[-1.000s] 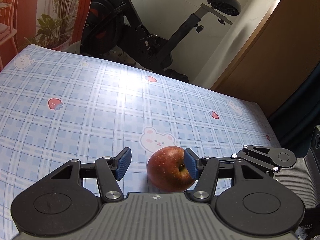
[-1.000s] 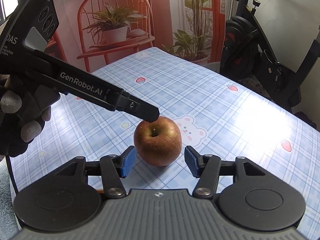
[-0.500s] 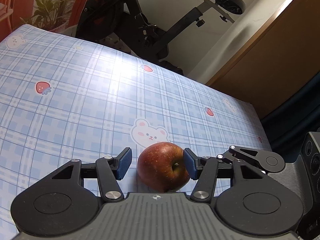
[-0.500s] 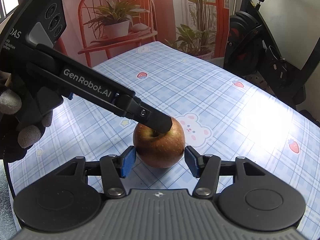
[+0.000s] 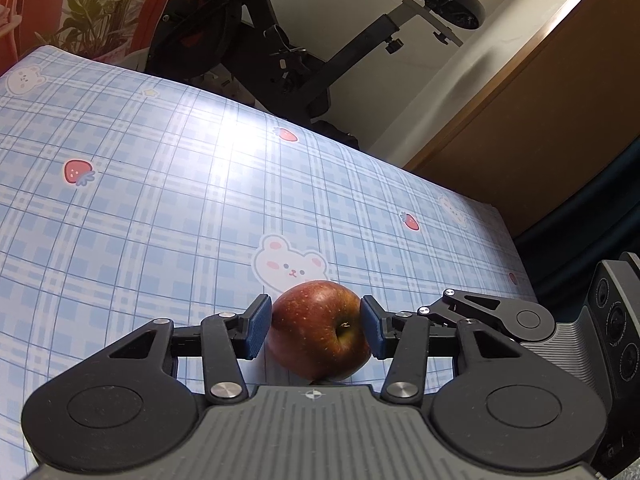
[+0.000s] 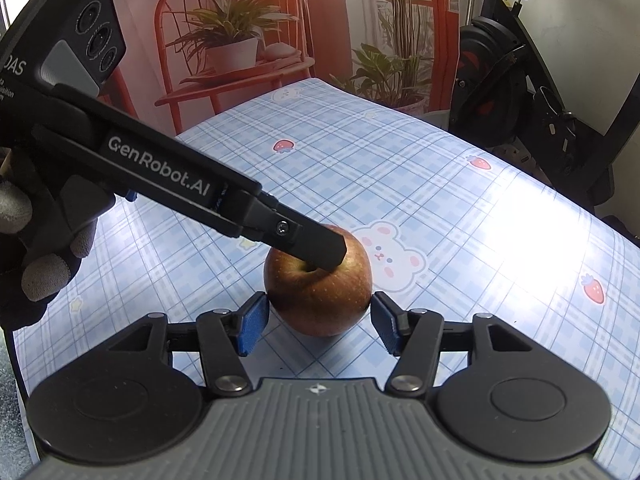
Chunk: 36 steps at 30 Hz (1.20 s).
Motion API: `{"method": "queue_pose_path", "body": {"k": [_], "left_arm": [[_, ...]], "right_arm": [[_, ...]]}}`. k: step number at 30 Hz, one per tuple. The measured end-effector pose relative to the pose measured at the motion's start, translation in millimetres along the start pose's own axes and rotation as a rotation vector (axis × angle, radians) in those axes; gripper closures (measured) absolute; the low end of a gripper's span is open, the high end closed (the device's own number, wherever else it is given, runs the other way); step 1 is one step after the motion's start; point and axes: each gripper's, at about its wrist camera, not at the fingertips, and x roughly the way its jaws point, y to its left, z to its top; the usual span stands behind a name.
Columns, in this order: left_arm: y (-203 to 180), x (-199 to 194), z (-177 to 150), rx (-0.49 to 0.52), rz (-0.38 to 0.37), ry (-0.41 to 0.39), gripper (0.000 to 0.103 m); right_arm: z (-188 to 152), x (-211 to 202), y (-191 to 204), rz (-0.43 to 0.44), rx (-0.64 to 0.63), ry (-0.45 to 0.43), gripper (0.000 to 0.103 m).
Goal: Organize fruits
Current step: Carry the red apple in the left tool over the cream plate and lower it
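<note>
A red apple (image 5: 319, 327) lay on the tabletop (image 5: 160, 208), which was covered with a blue checked cloth printed with bears and strawberries. In the left wrist view the apple sat toward the near edge, just in front of a bear print (image 5: 289, 266), tipped so that its stem hollow faced right.

The left gripper (image 5: 316, 326) had the apple between its two blue pads, and its jaws were closing. The right-hand pad looked to be against the apple's skin beside the stem hollow, while the left-hand pad stood at the apple's side with hardly any gap; whether both were pressing could not be told for certain.

In the right wrist view the left gripper (image 6: 320, 254) reached in from the upper left, held by a gloved hand (image 6: 44, 248), and one dark finger lay across the top of the apple (image 6: 318, 292).

The right gripper (image 6: 316, 322) was spread, with its blue pads (image 6: 250, 328) on either side of the apple's near, lower part and both clear of it.

Beyond the far edge of the tabletop stood an exercise bike (image 5: 248, 36) and potted plants (image 6: 384, 72).
</note>
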Motion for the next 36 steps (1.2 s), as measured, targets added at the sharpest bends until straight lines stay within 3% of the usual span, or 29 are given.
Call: {"method": "queue_pose_path", "body": {"k": [14, 36], "left_arm": [[-11, -17, -8, 0.005, -0.018, -0.018, 0.052], [-70, -54, -44, 0.038, -0.052, -0.039, 0.052]], "right_arm": [[0, -19, 6, -0.006, -0.013, -0.016, 0.045], [-29, -100, 35, -0.042, -0.038, -0.043, 0.045]]}}
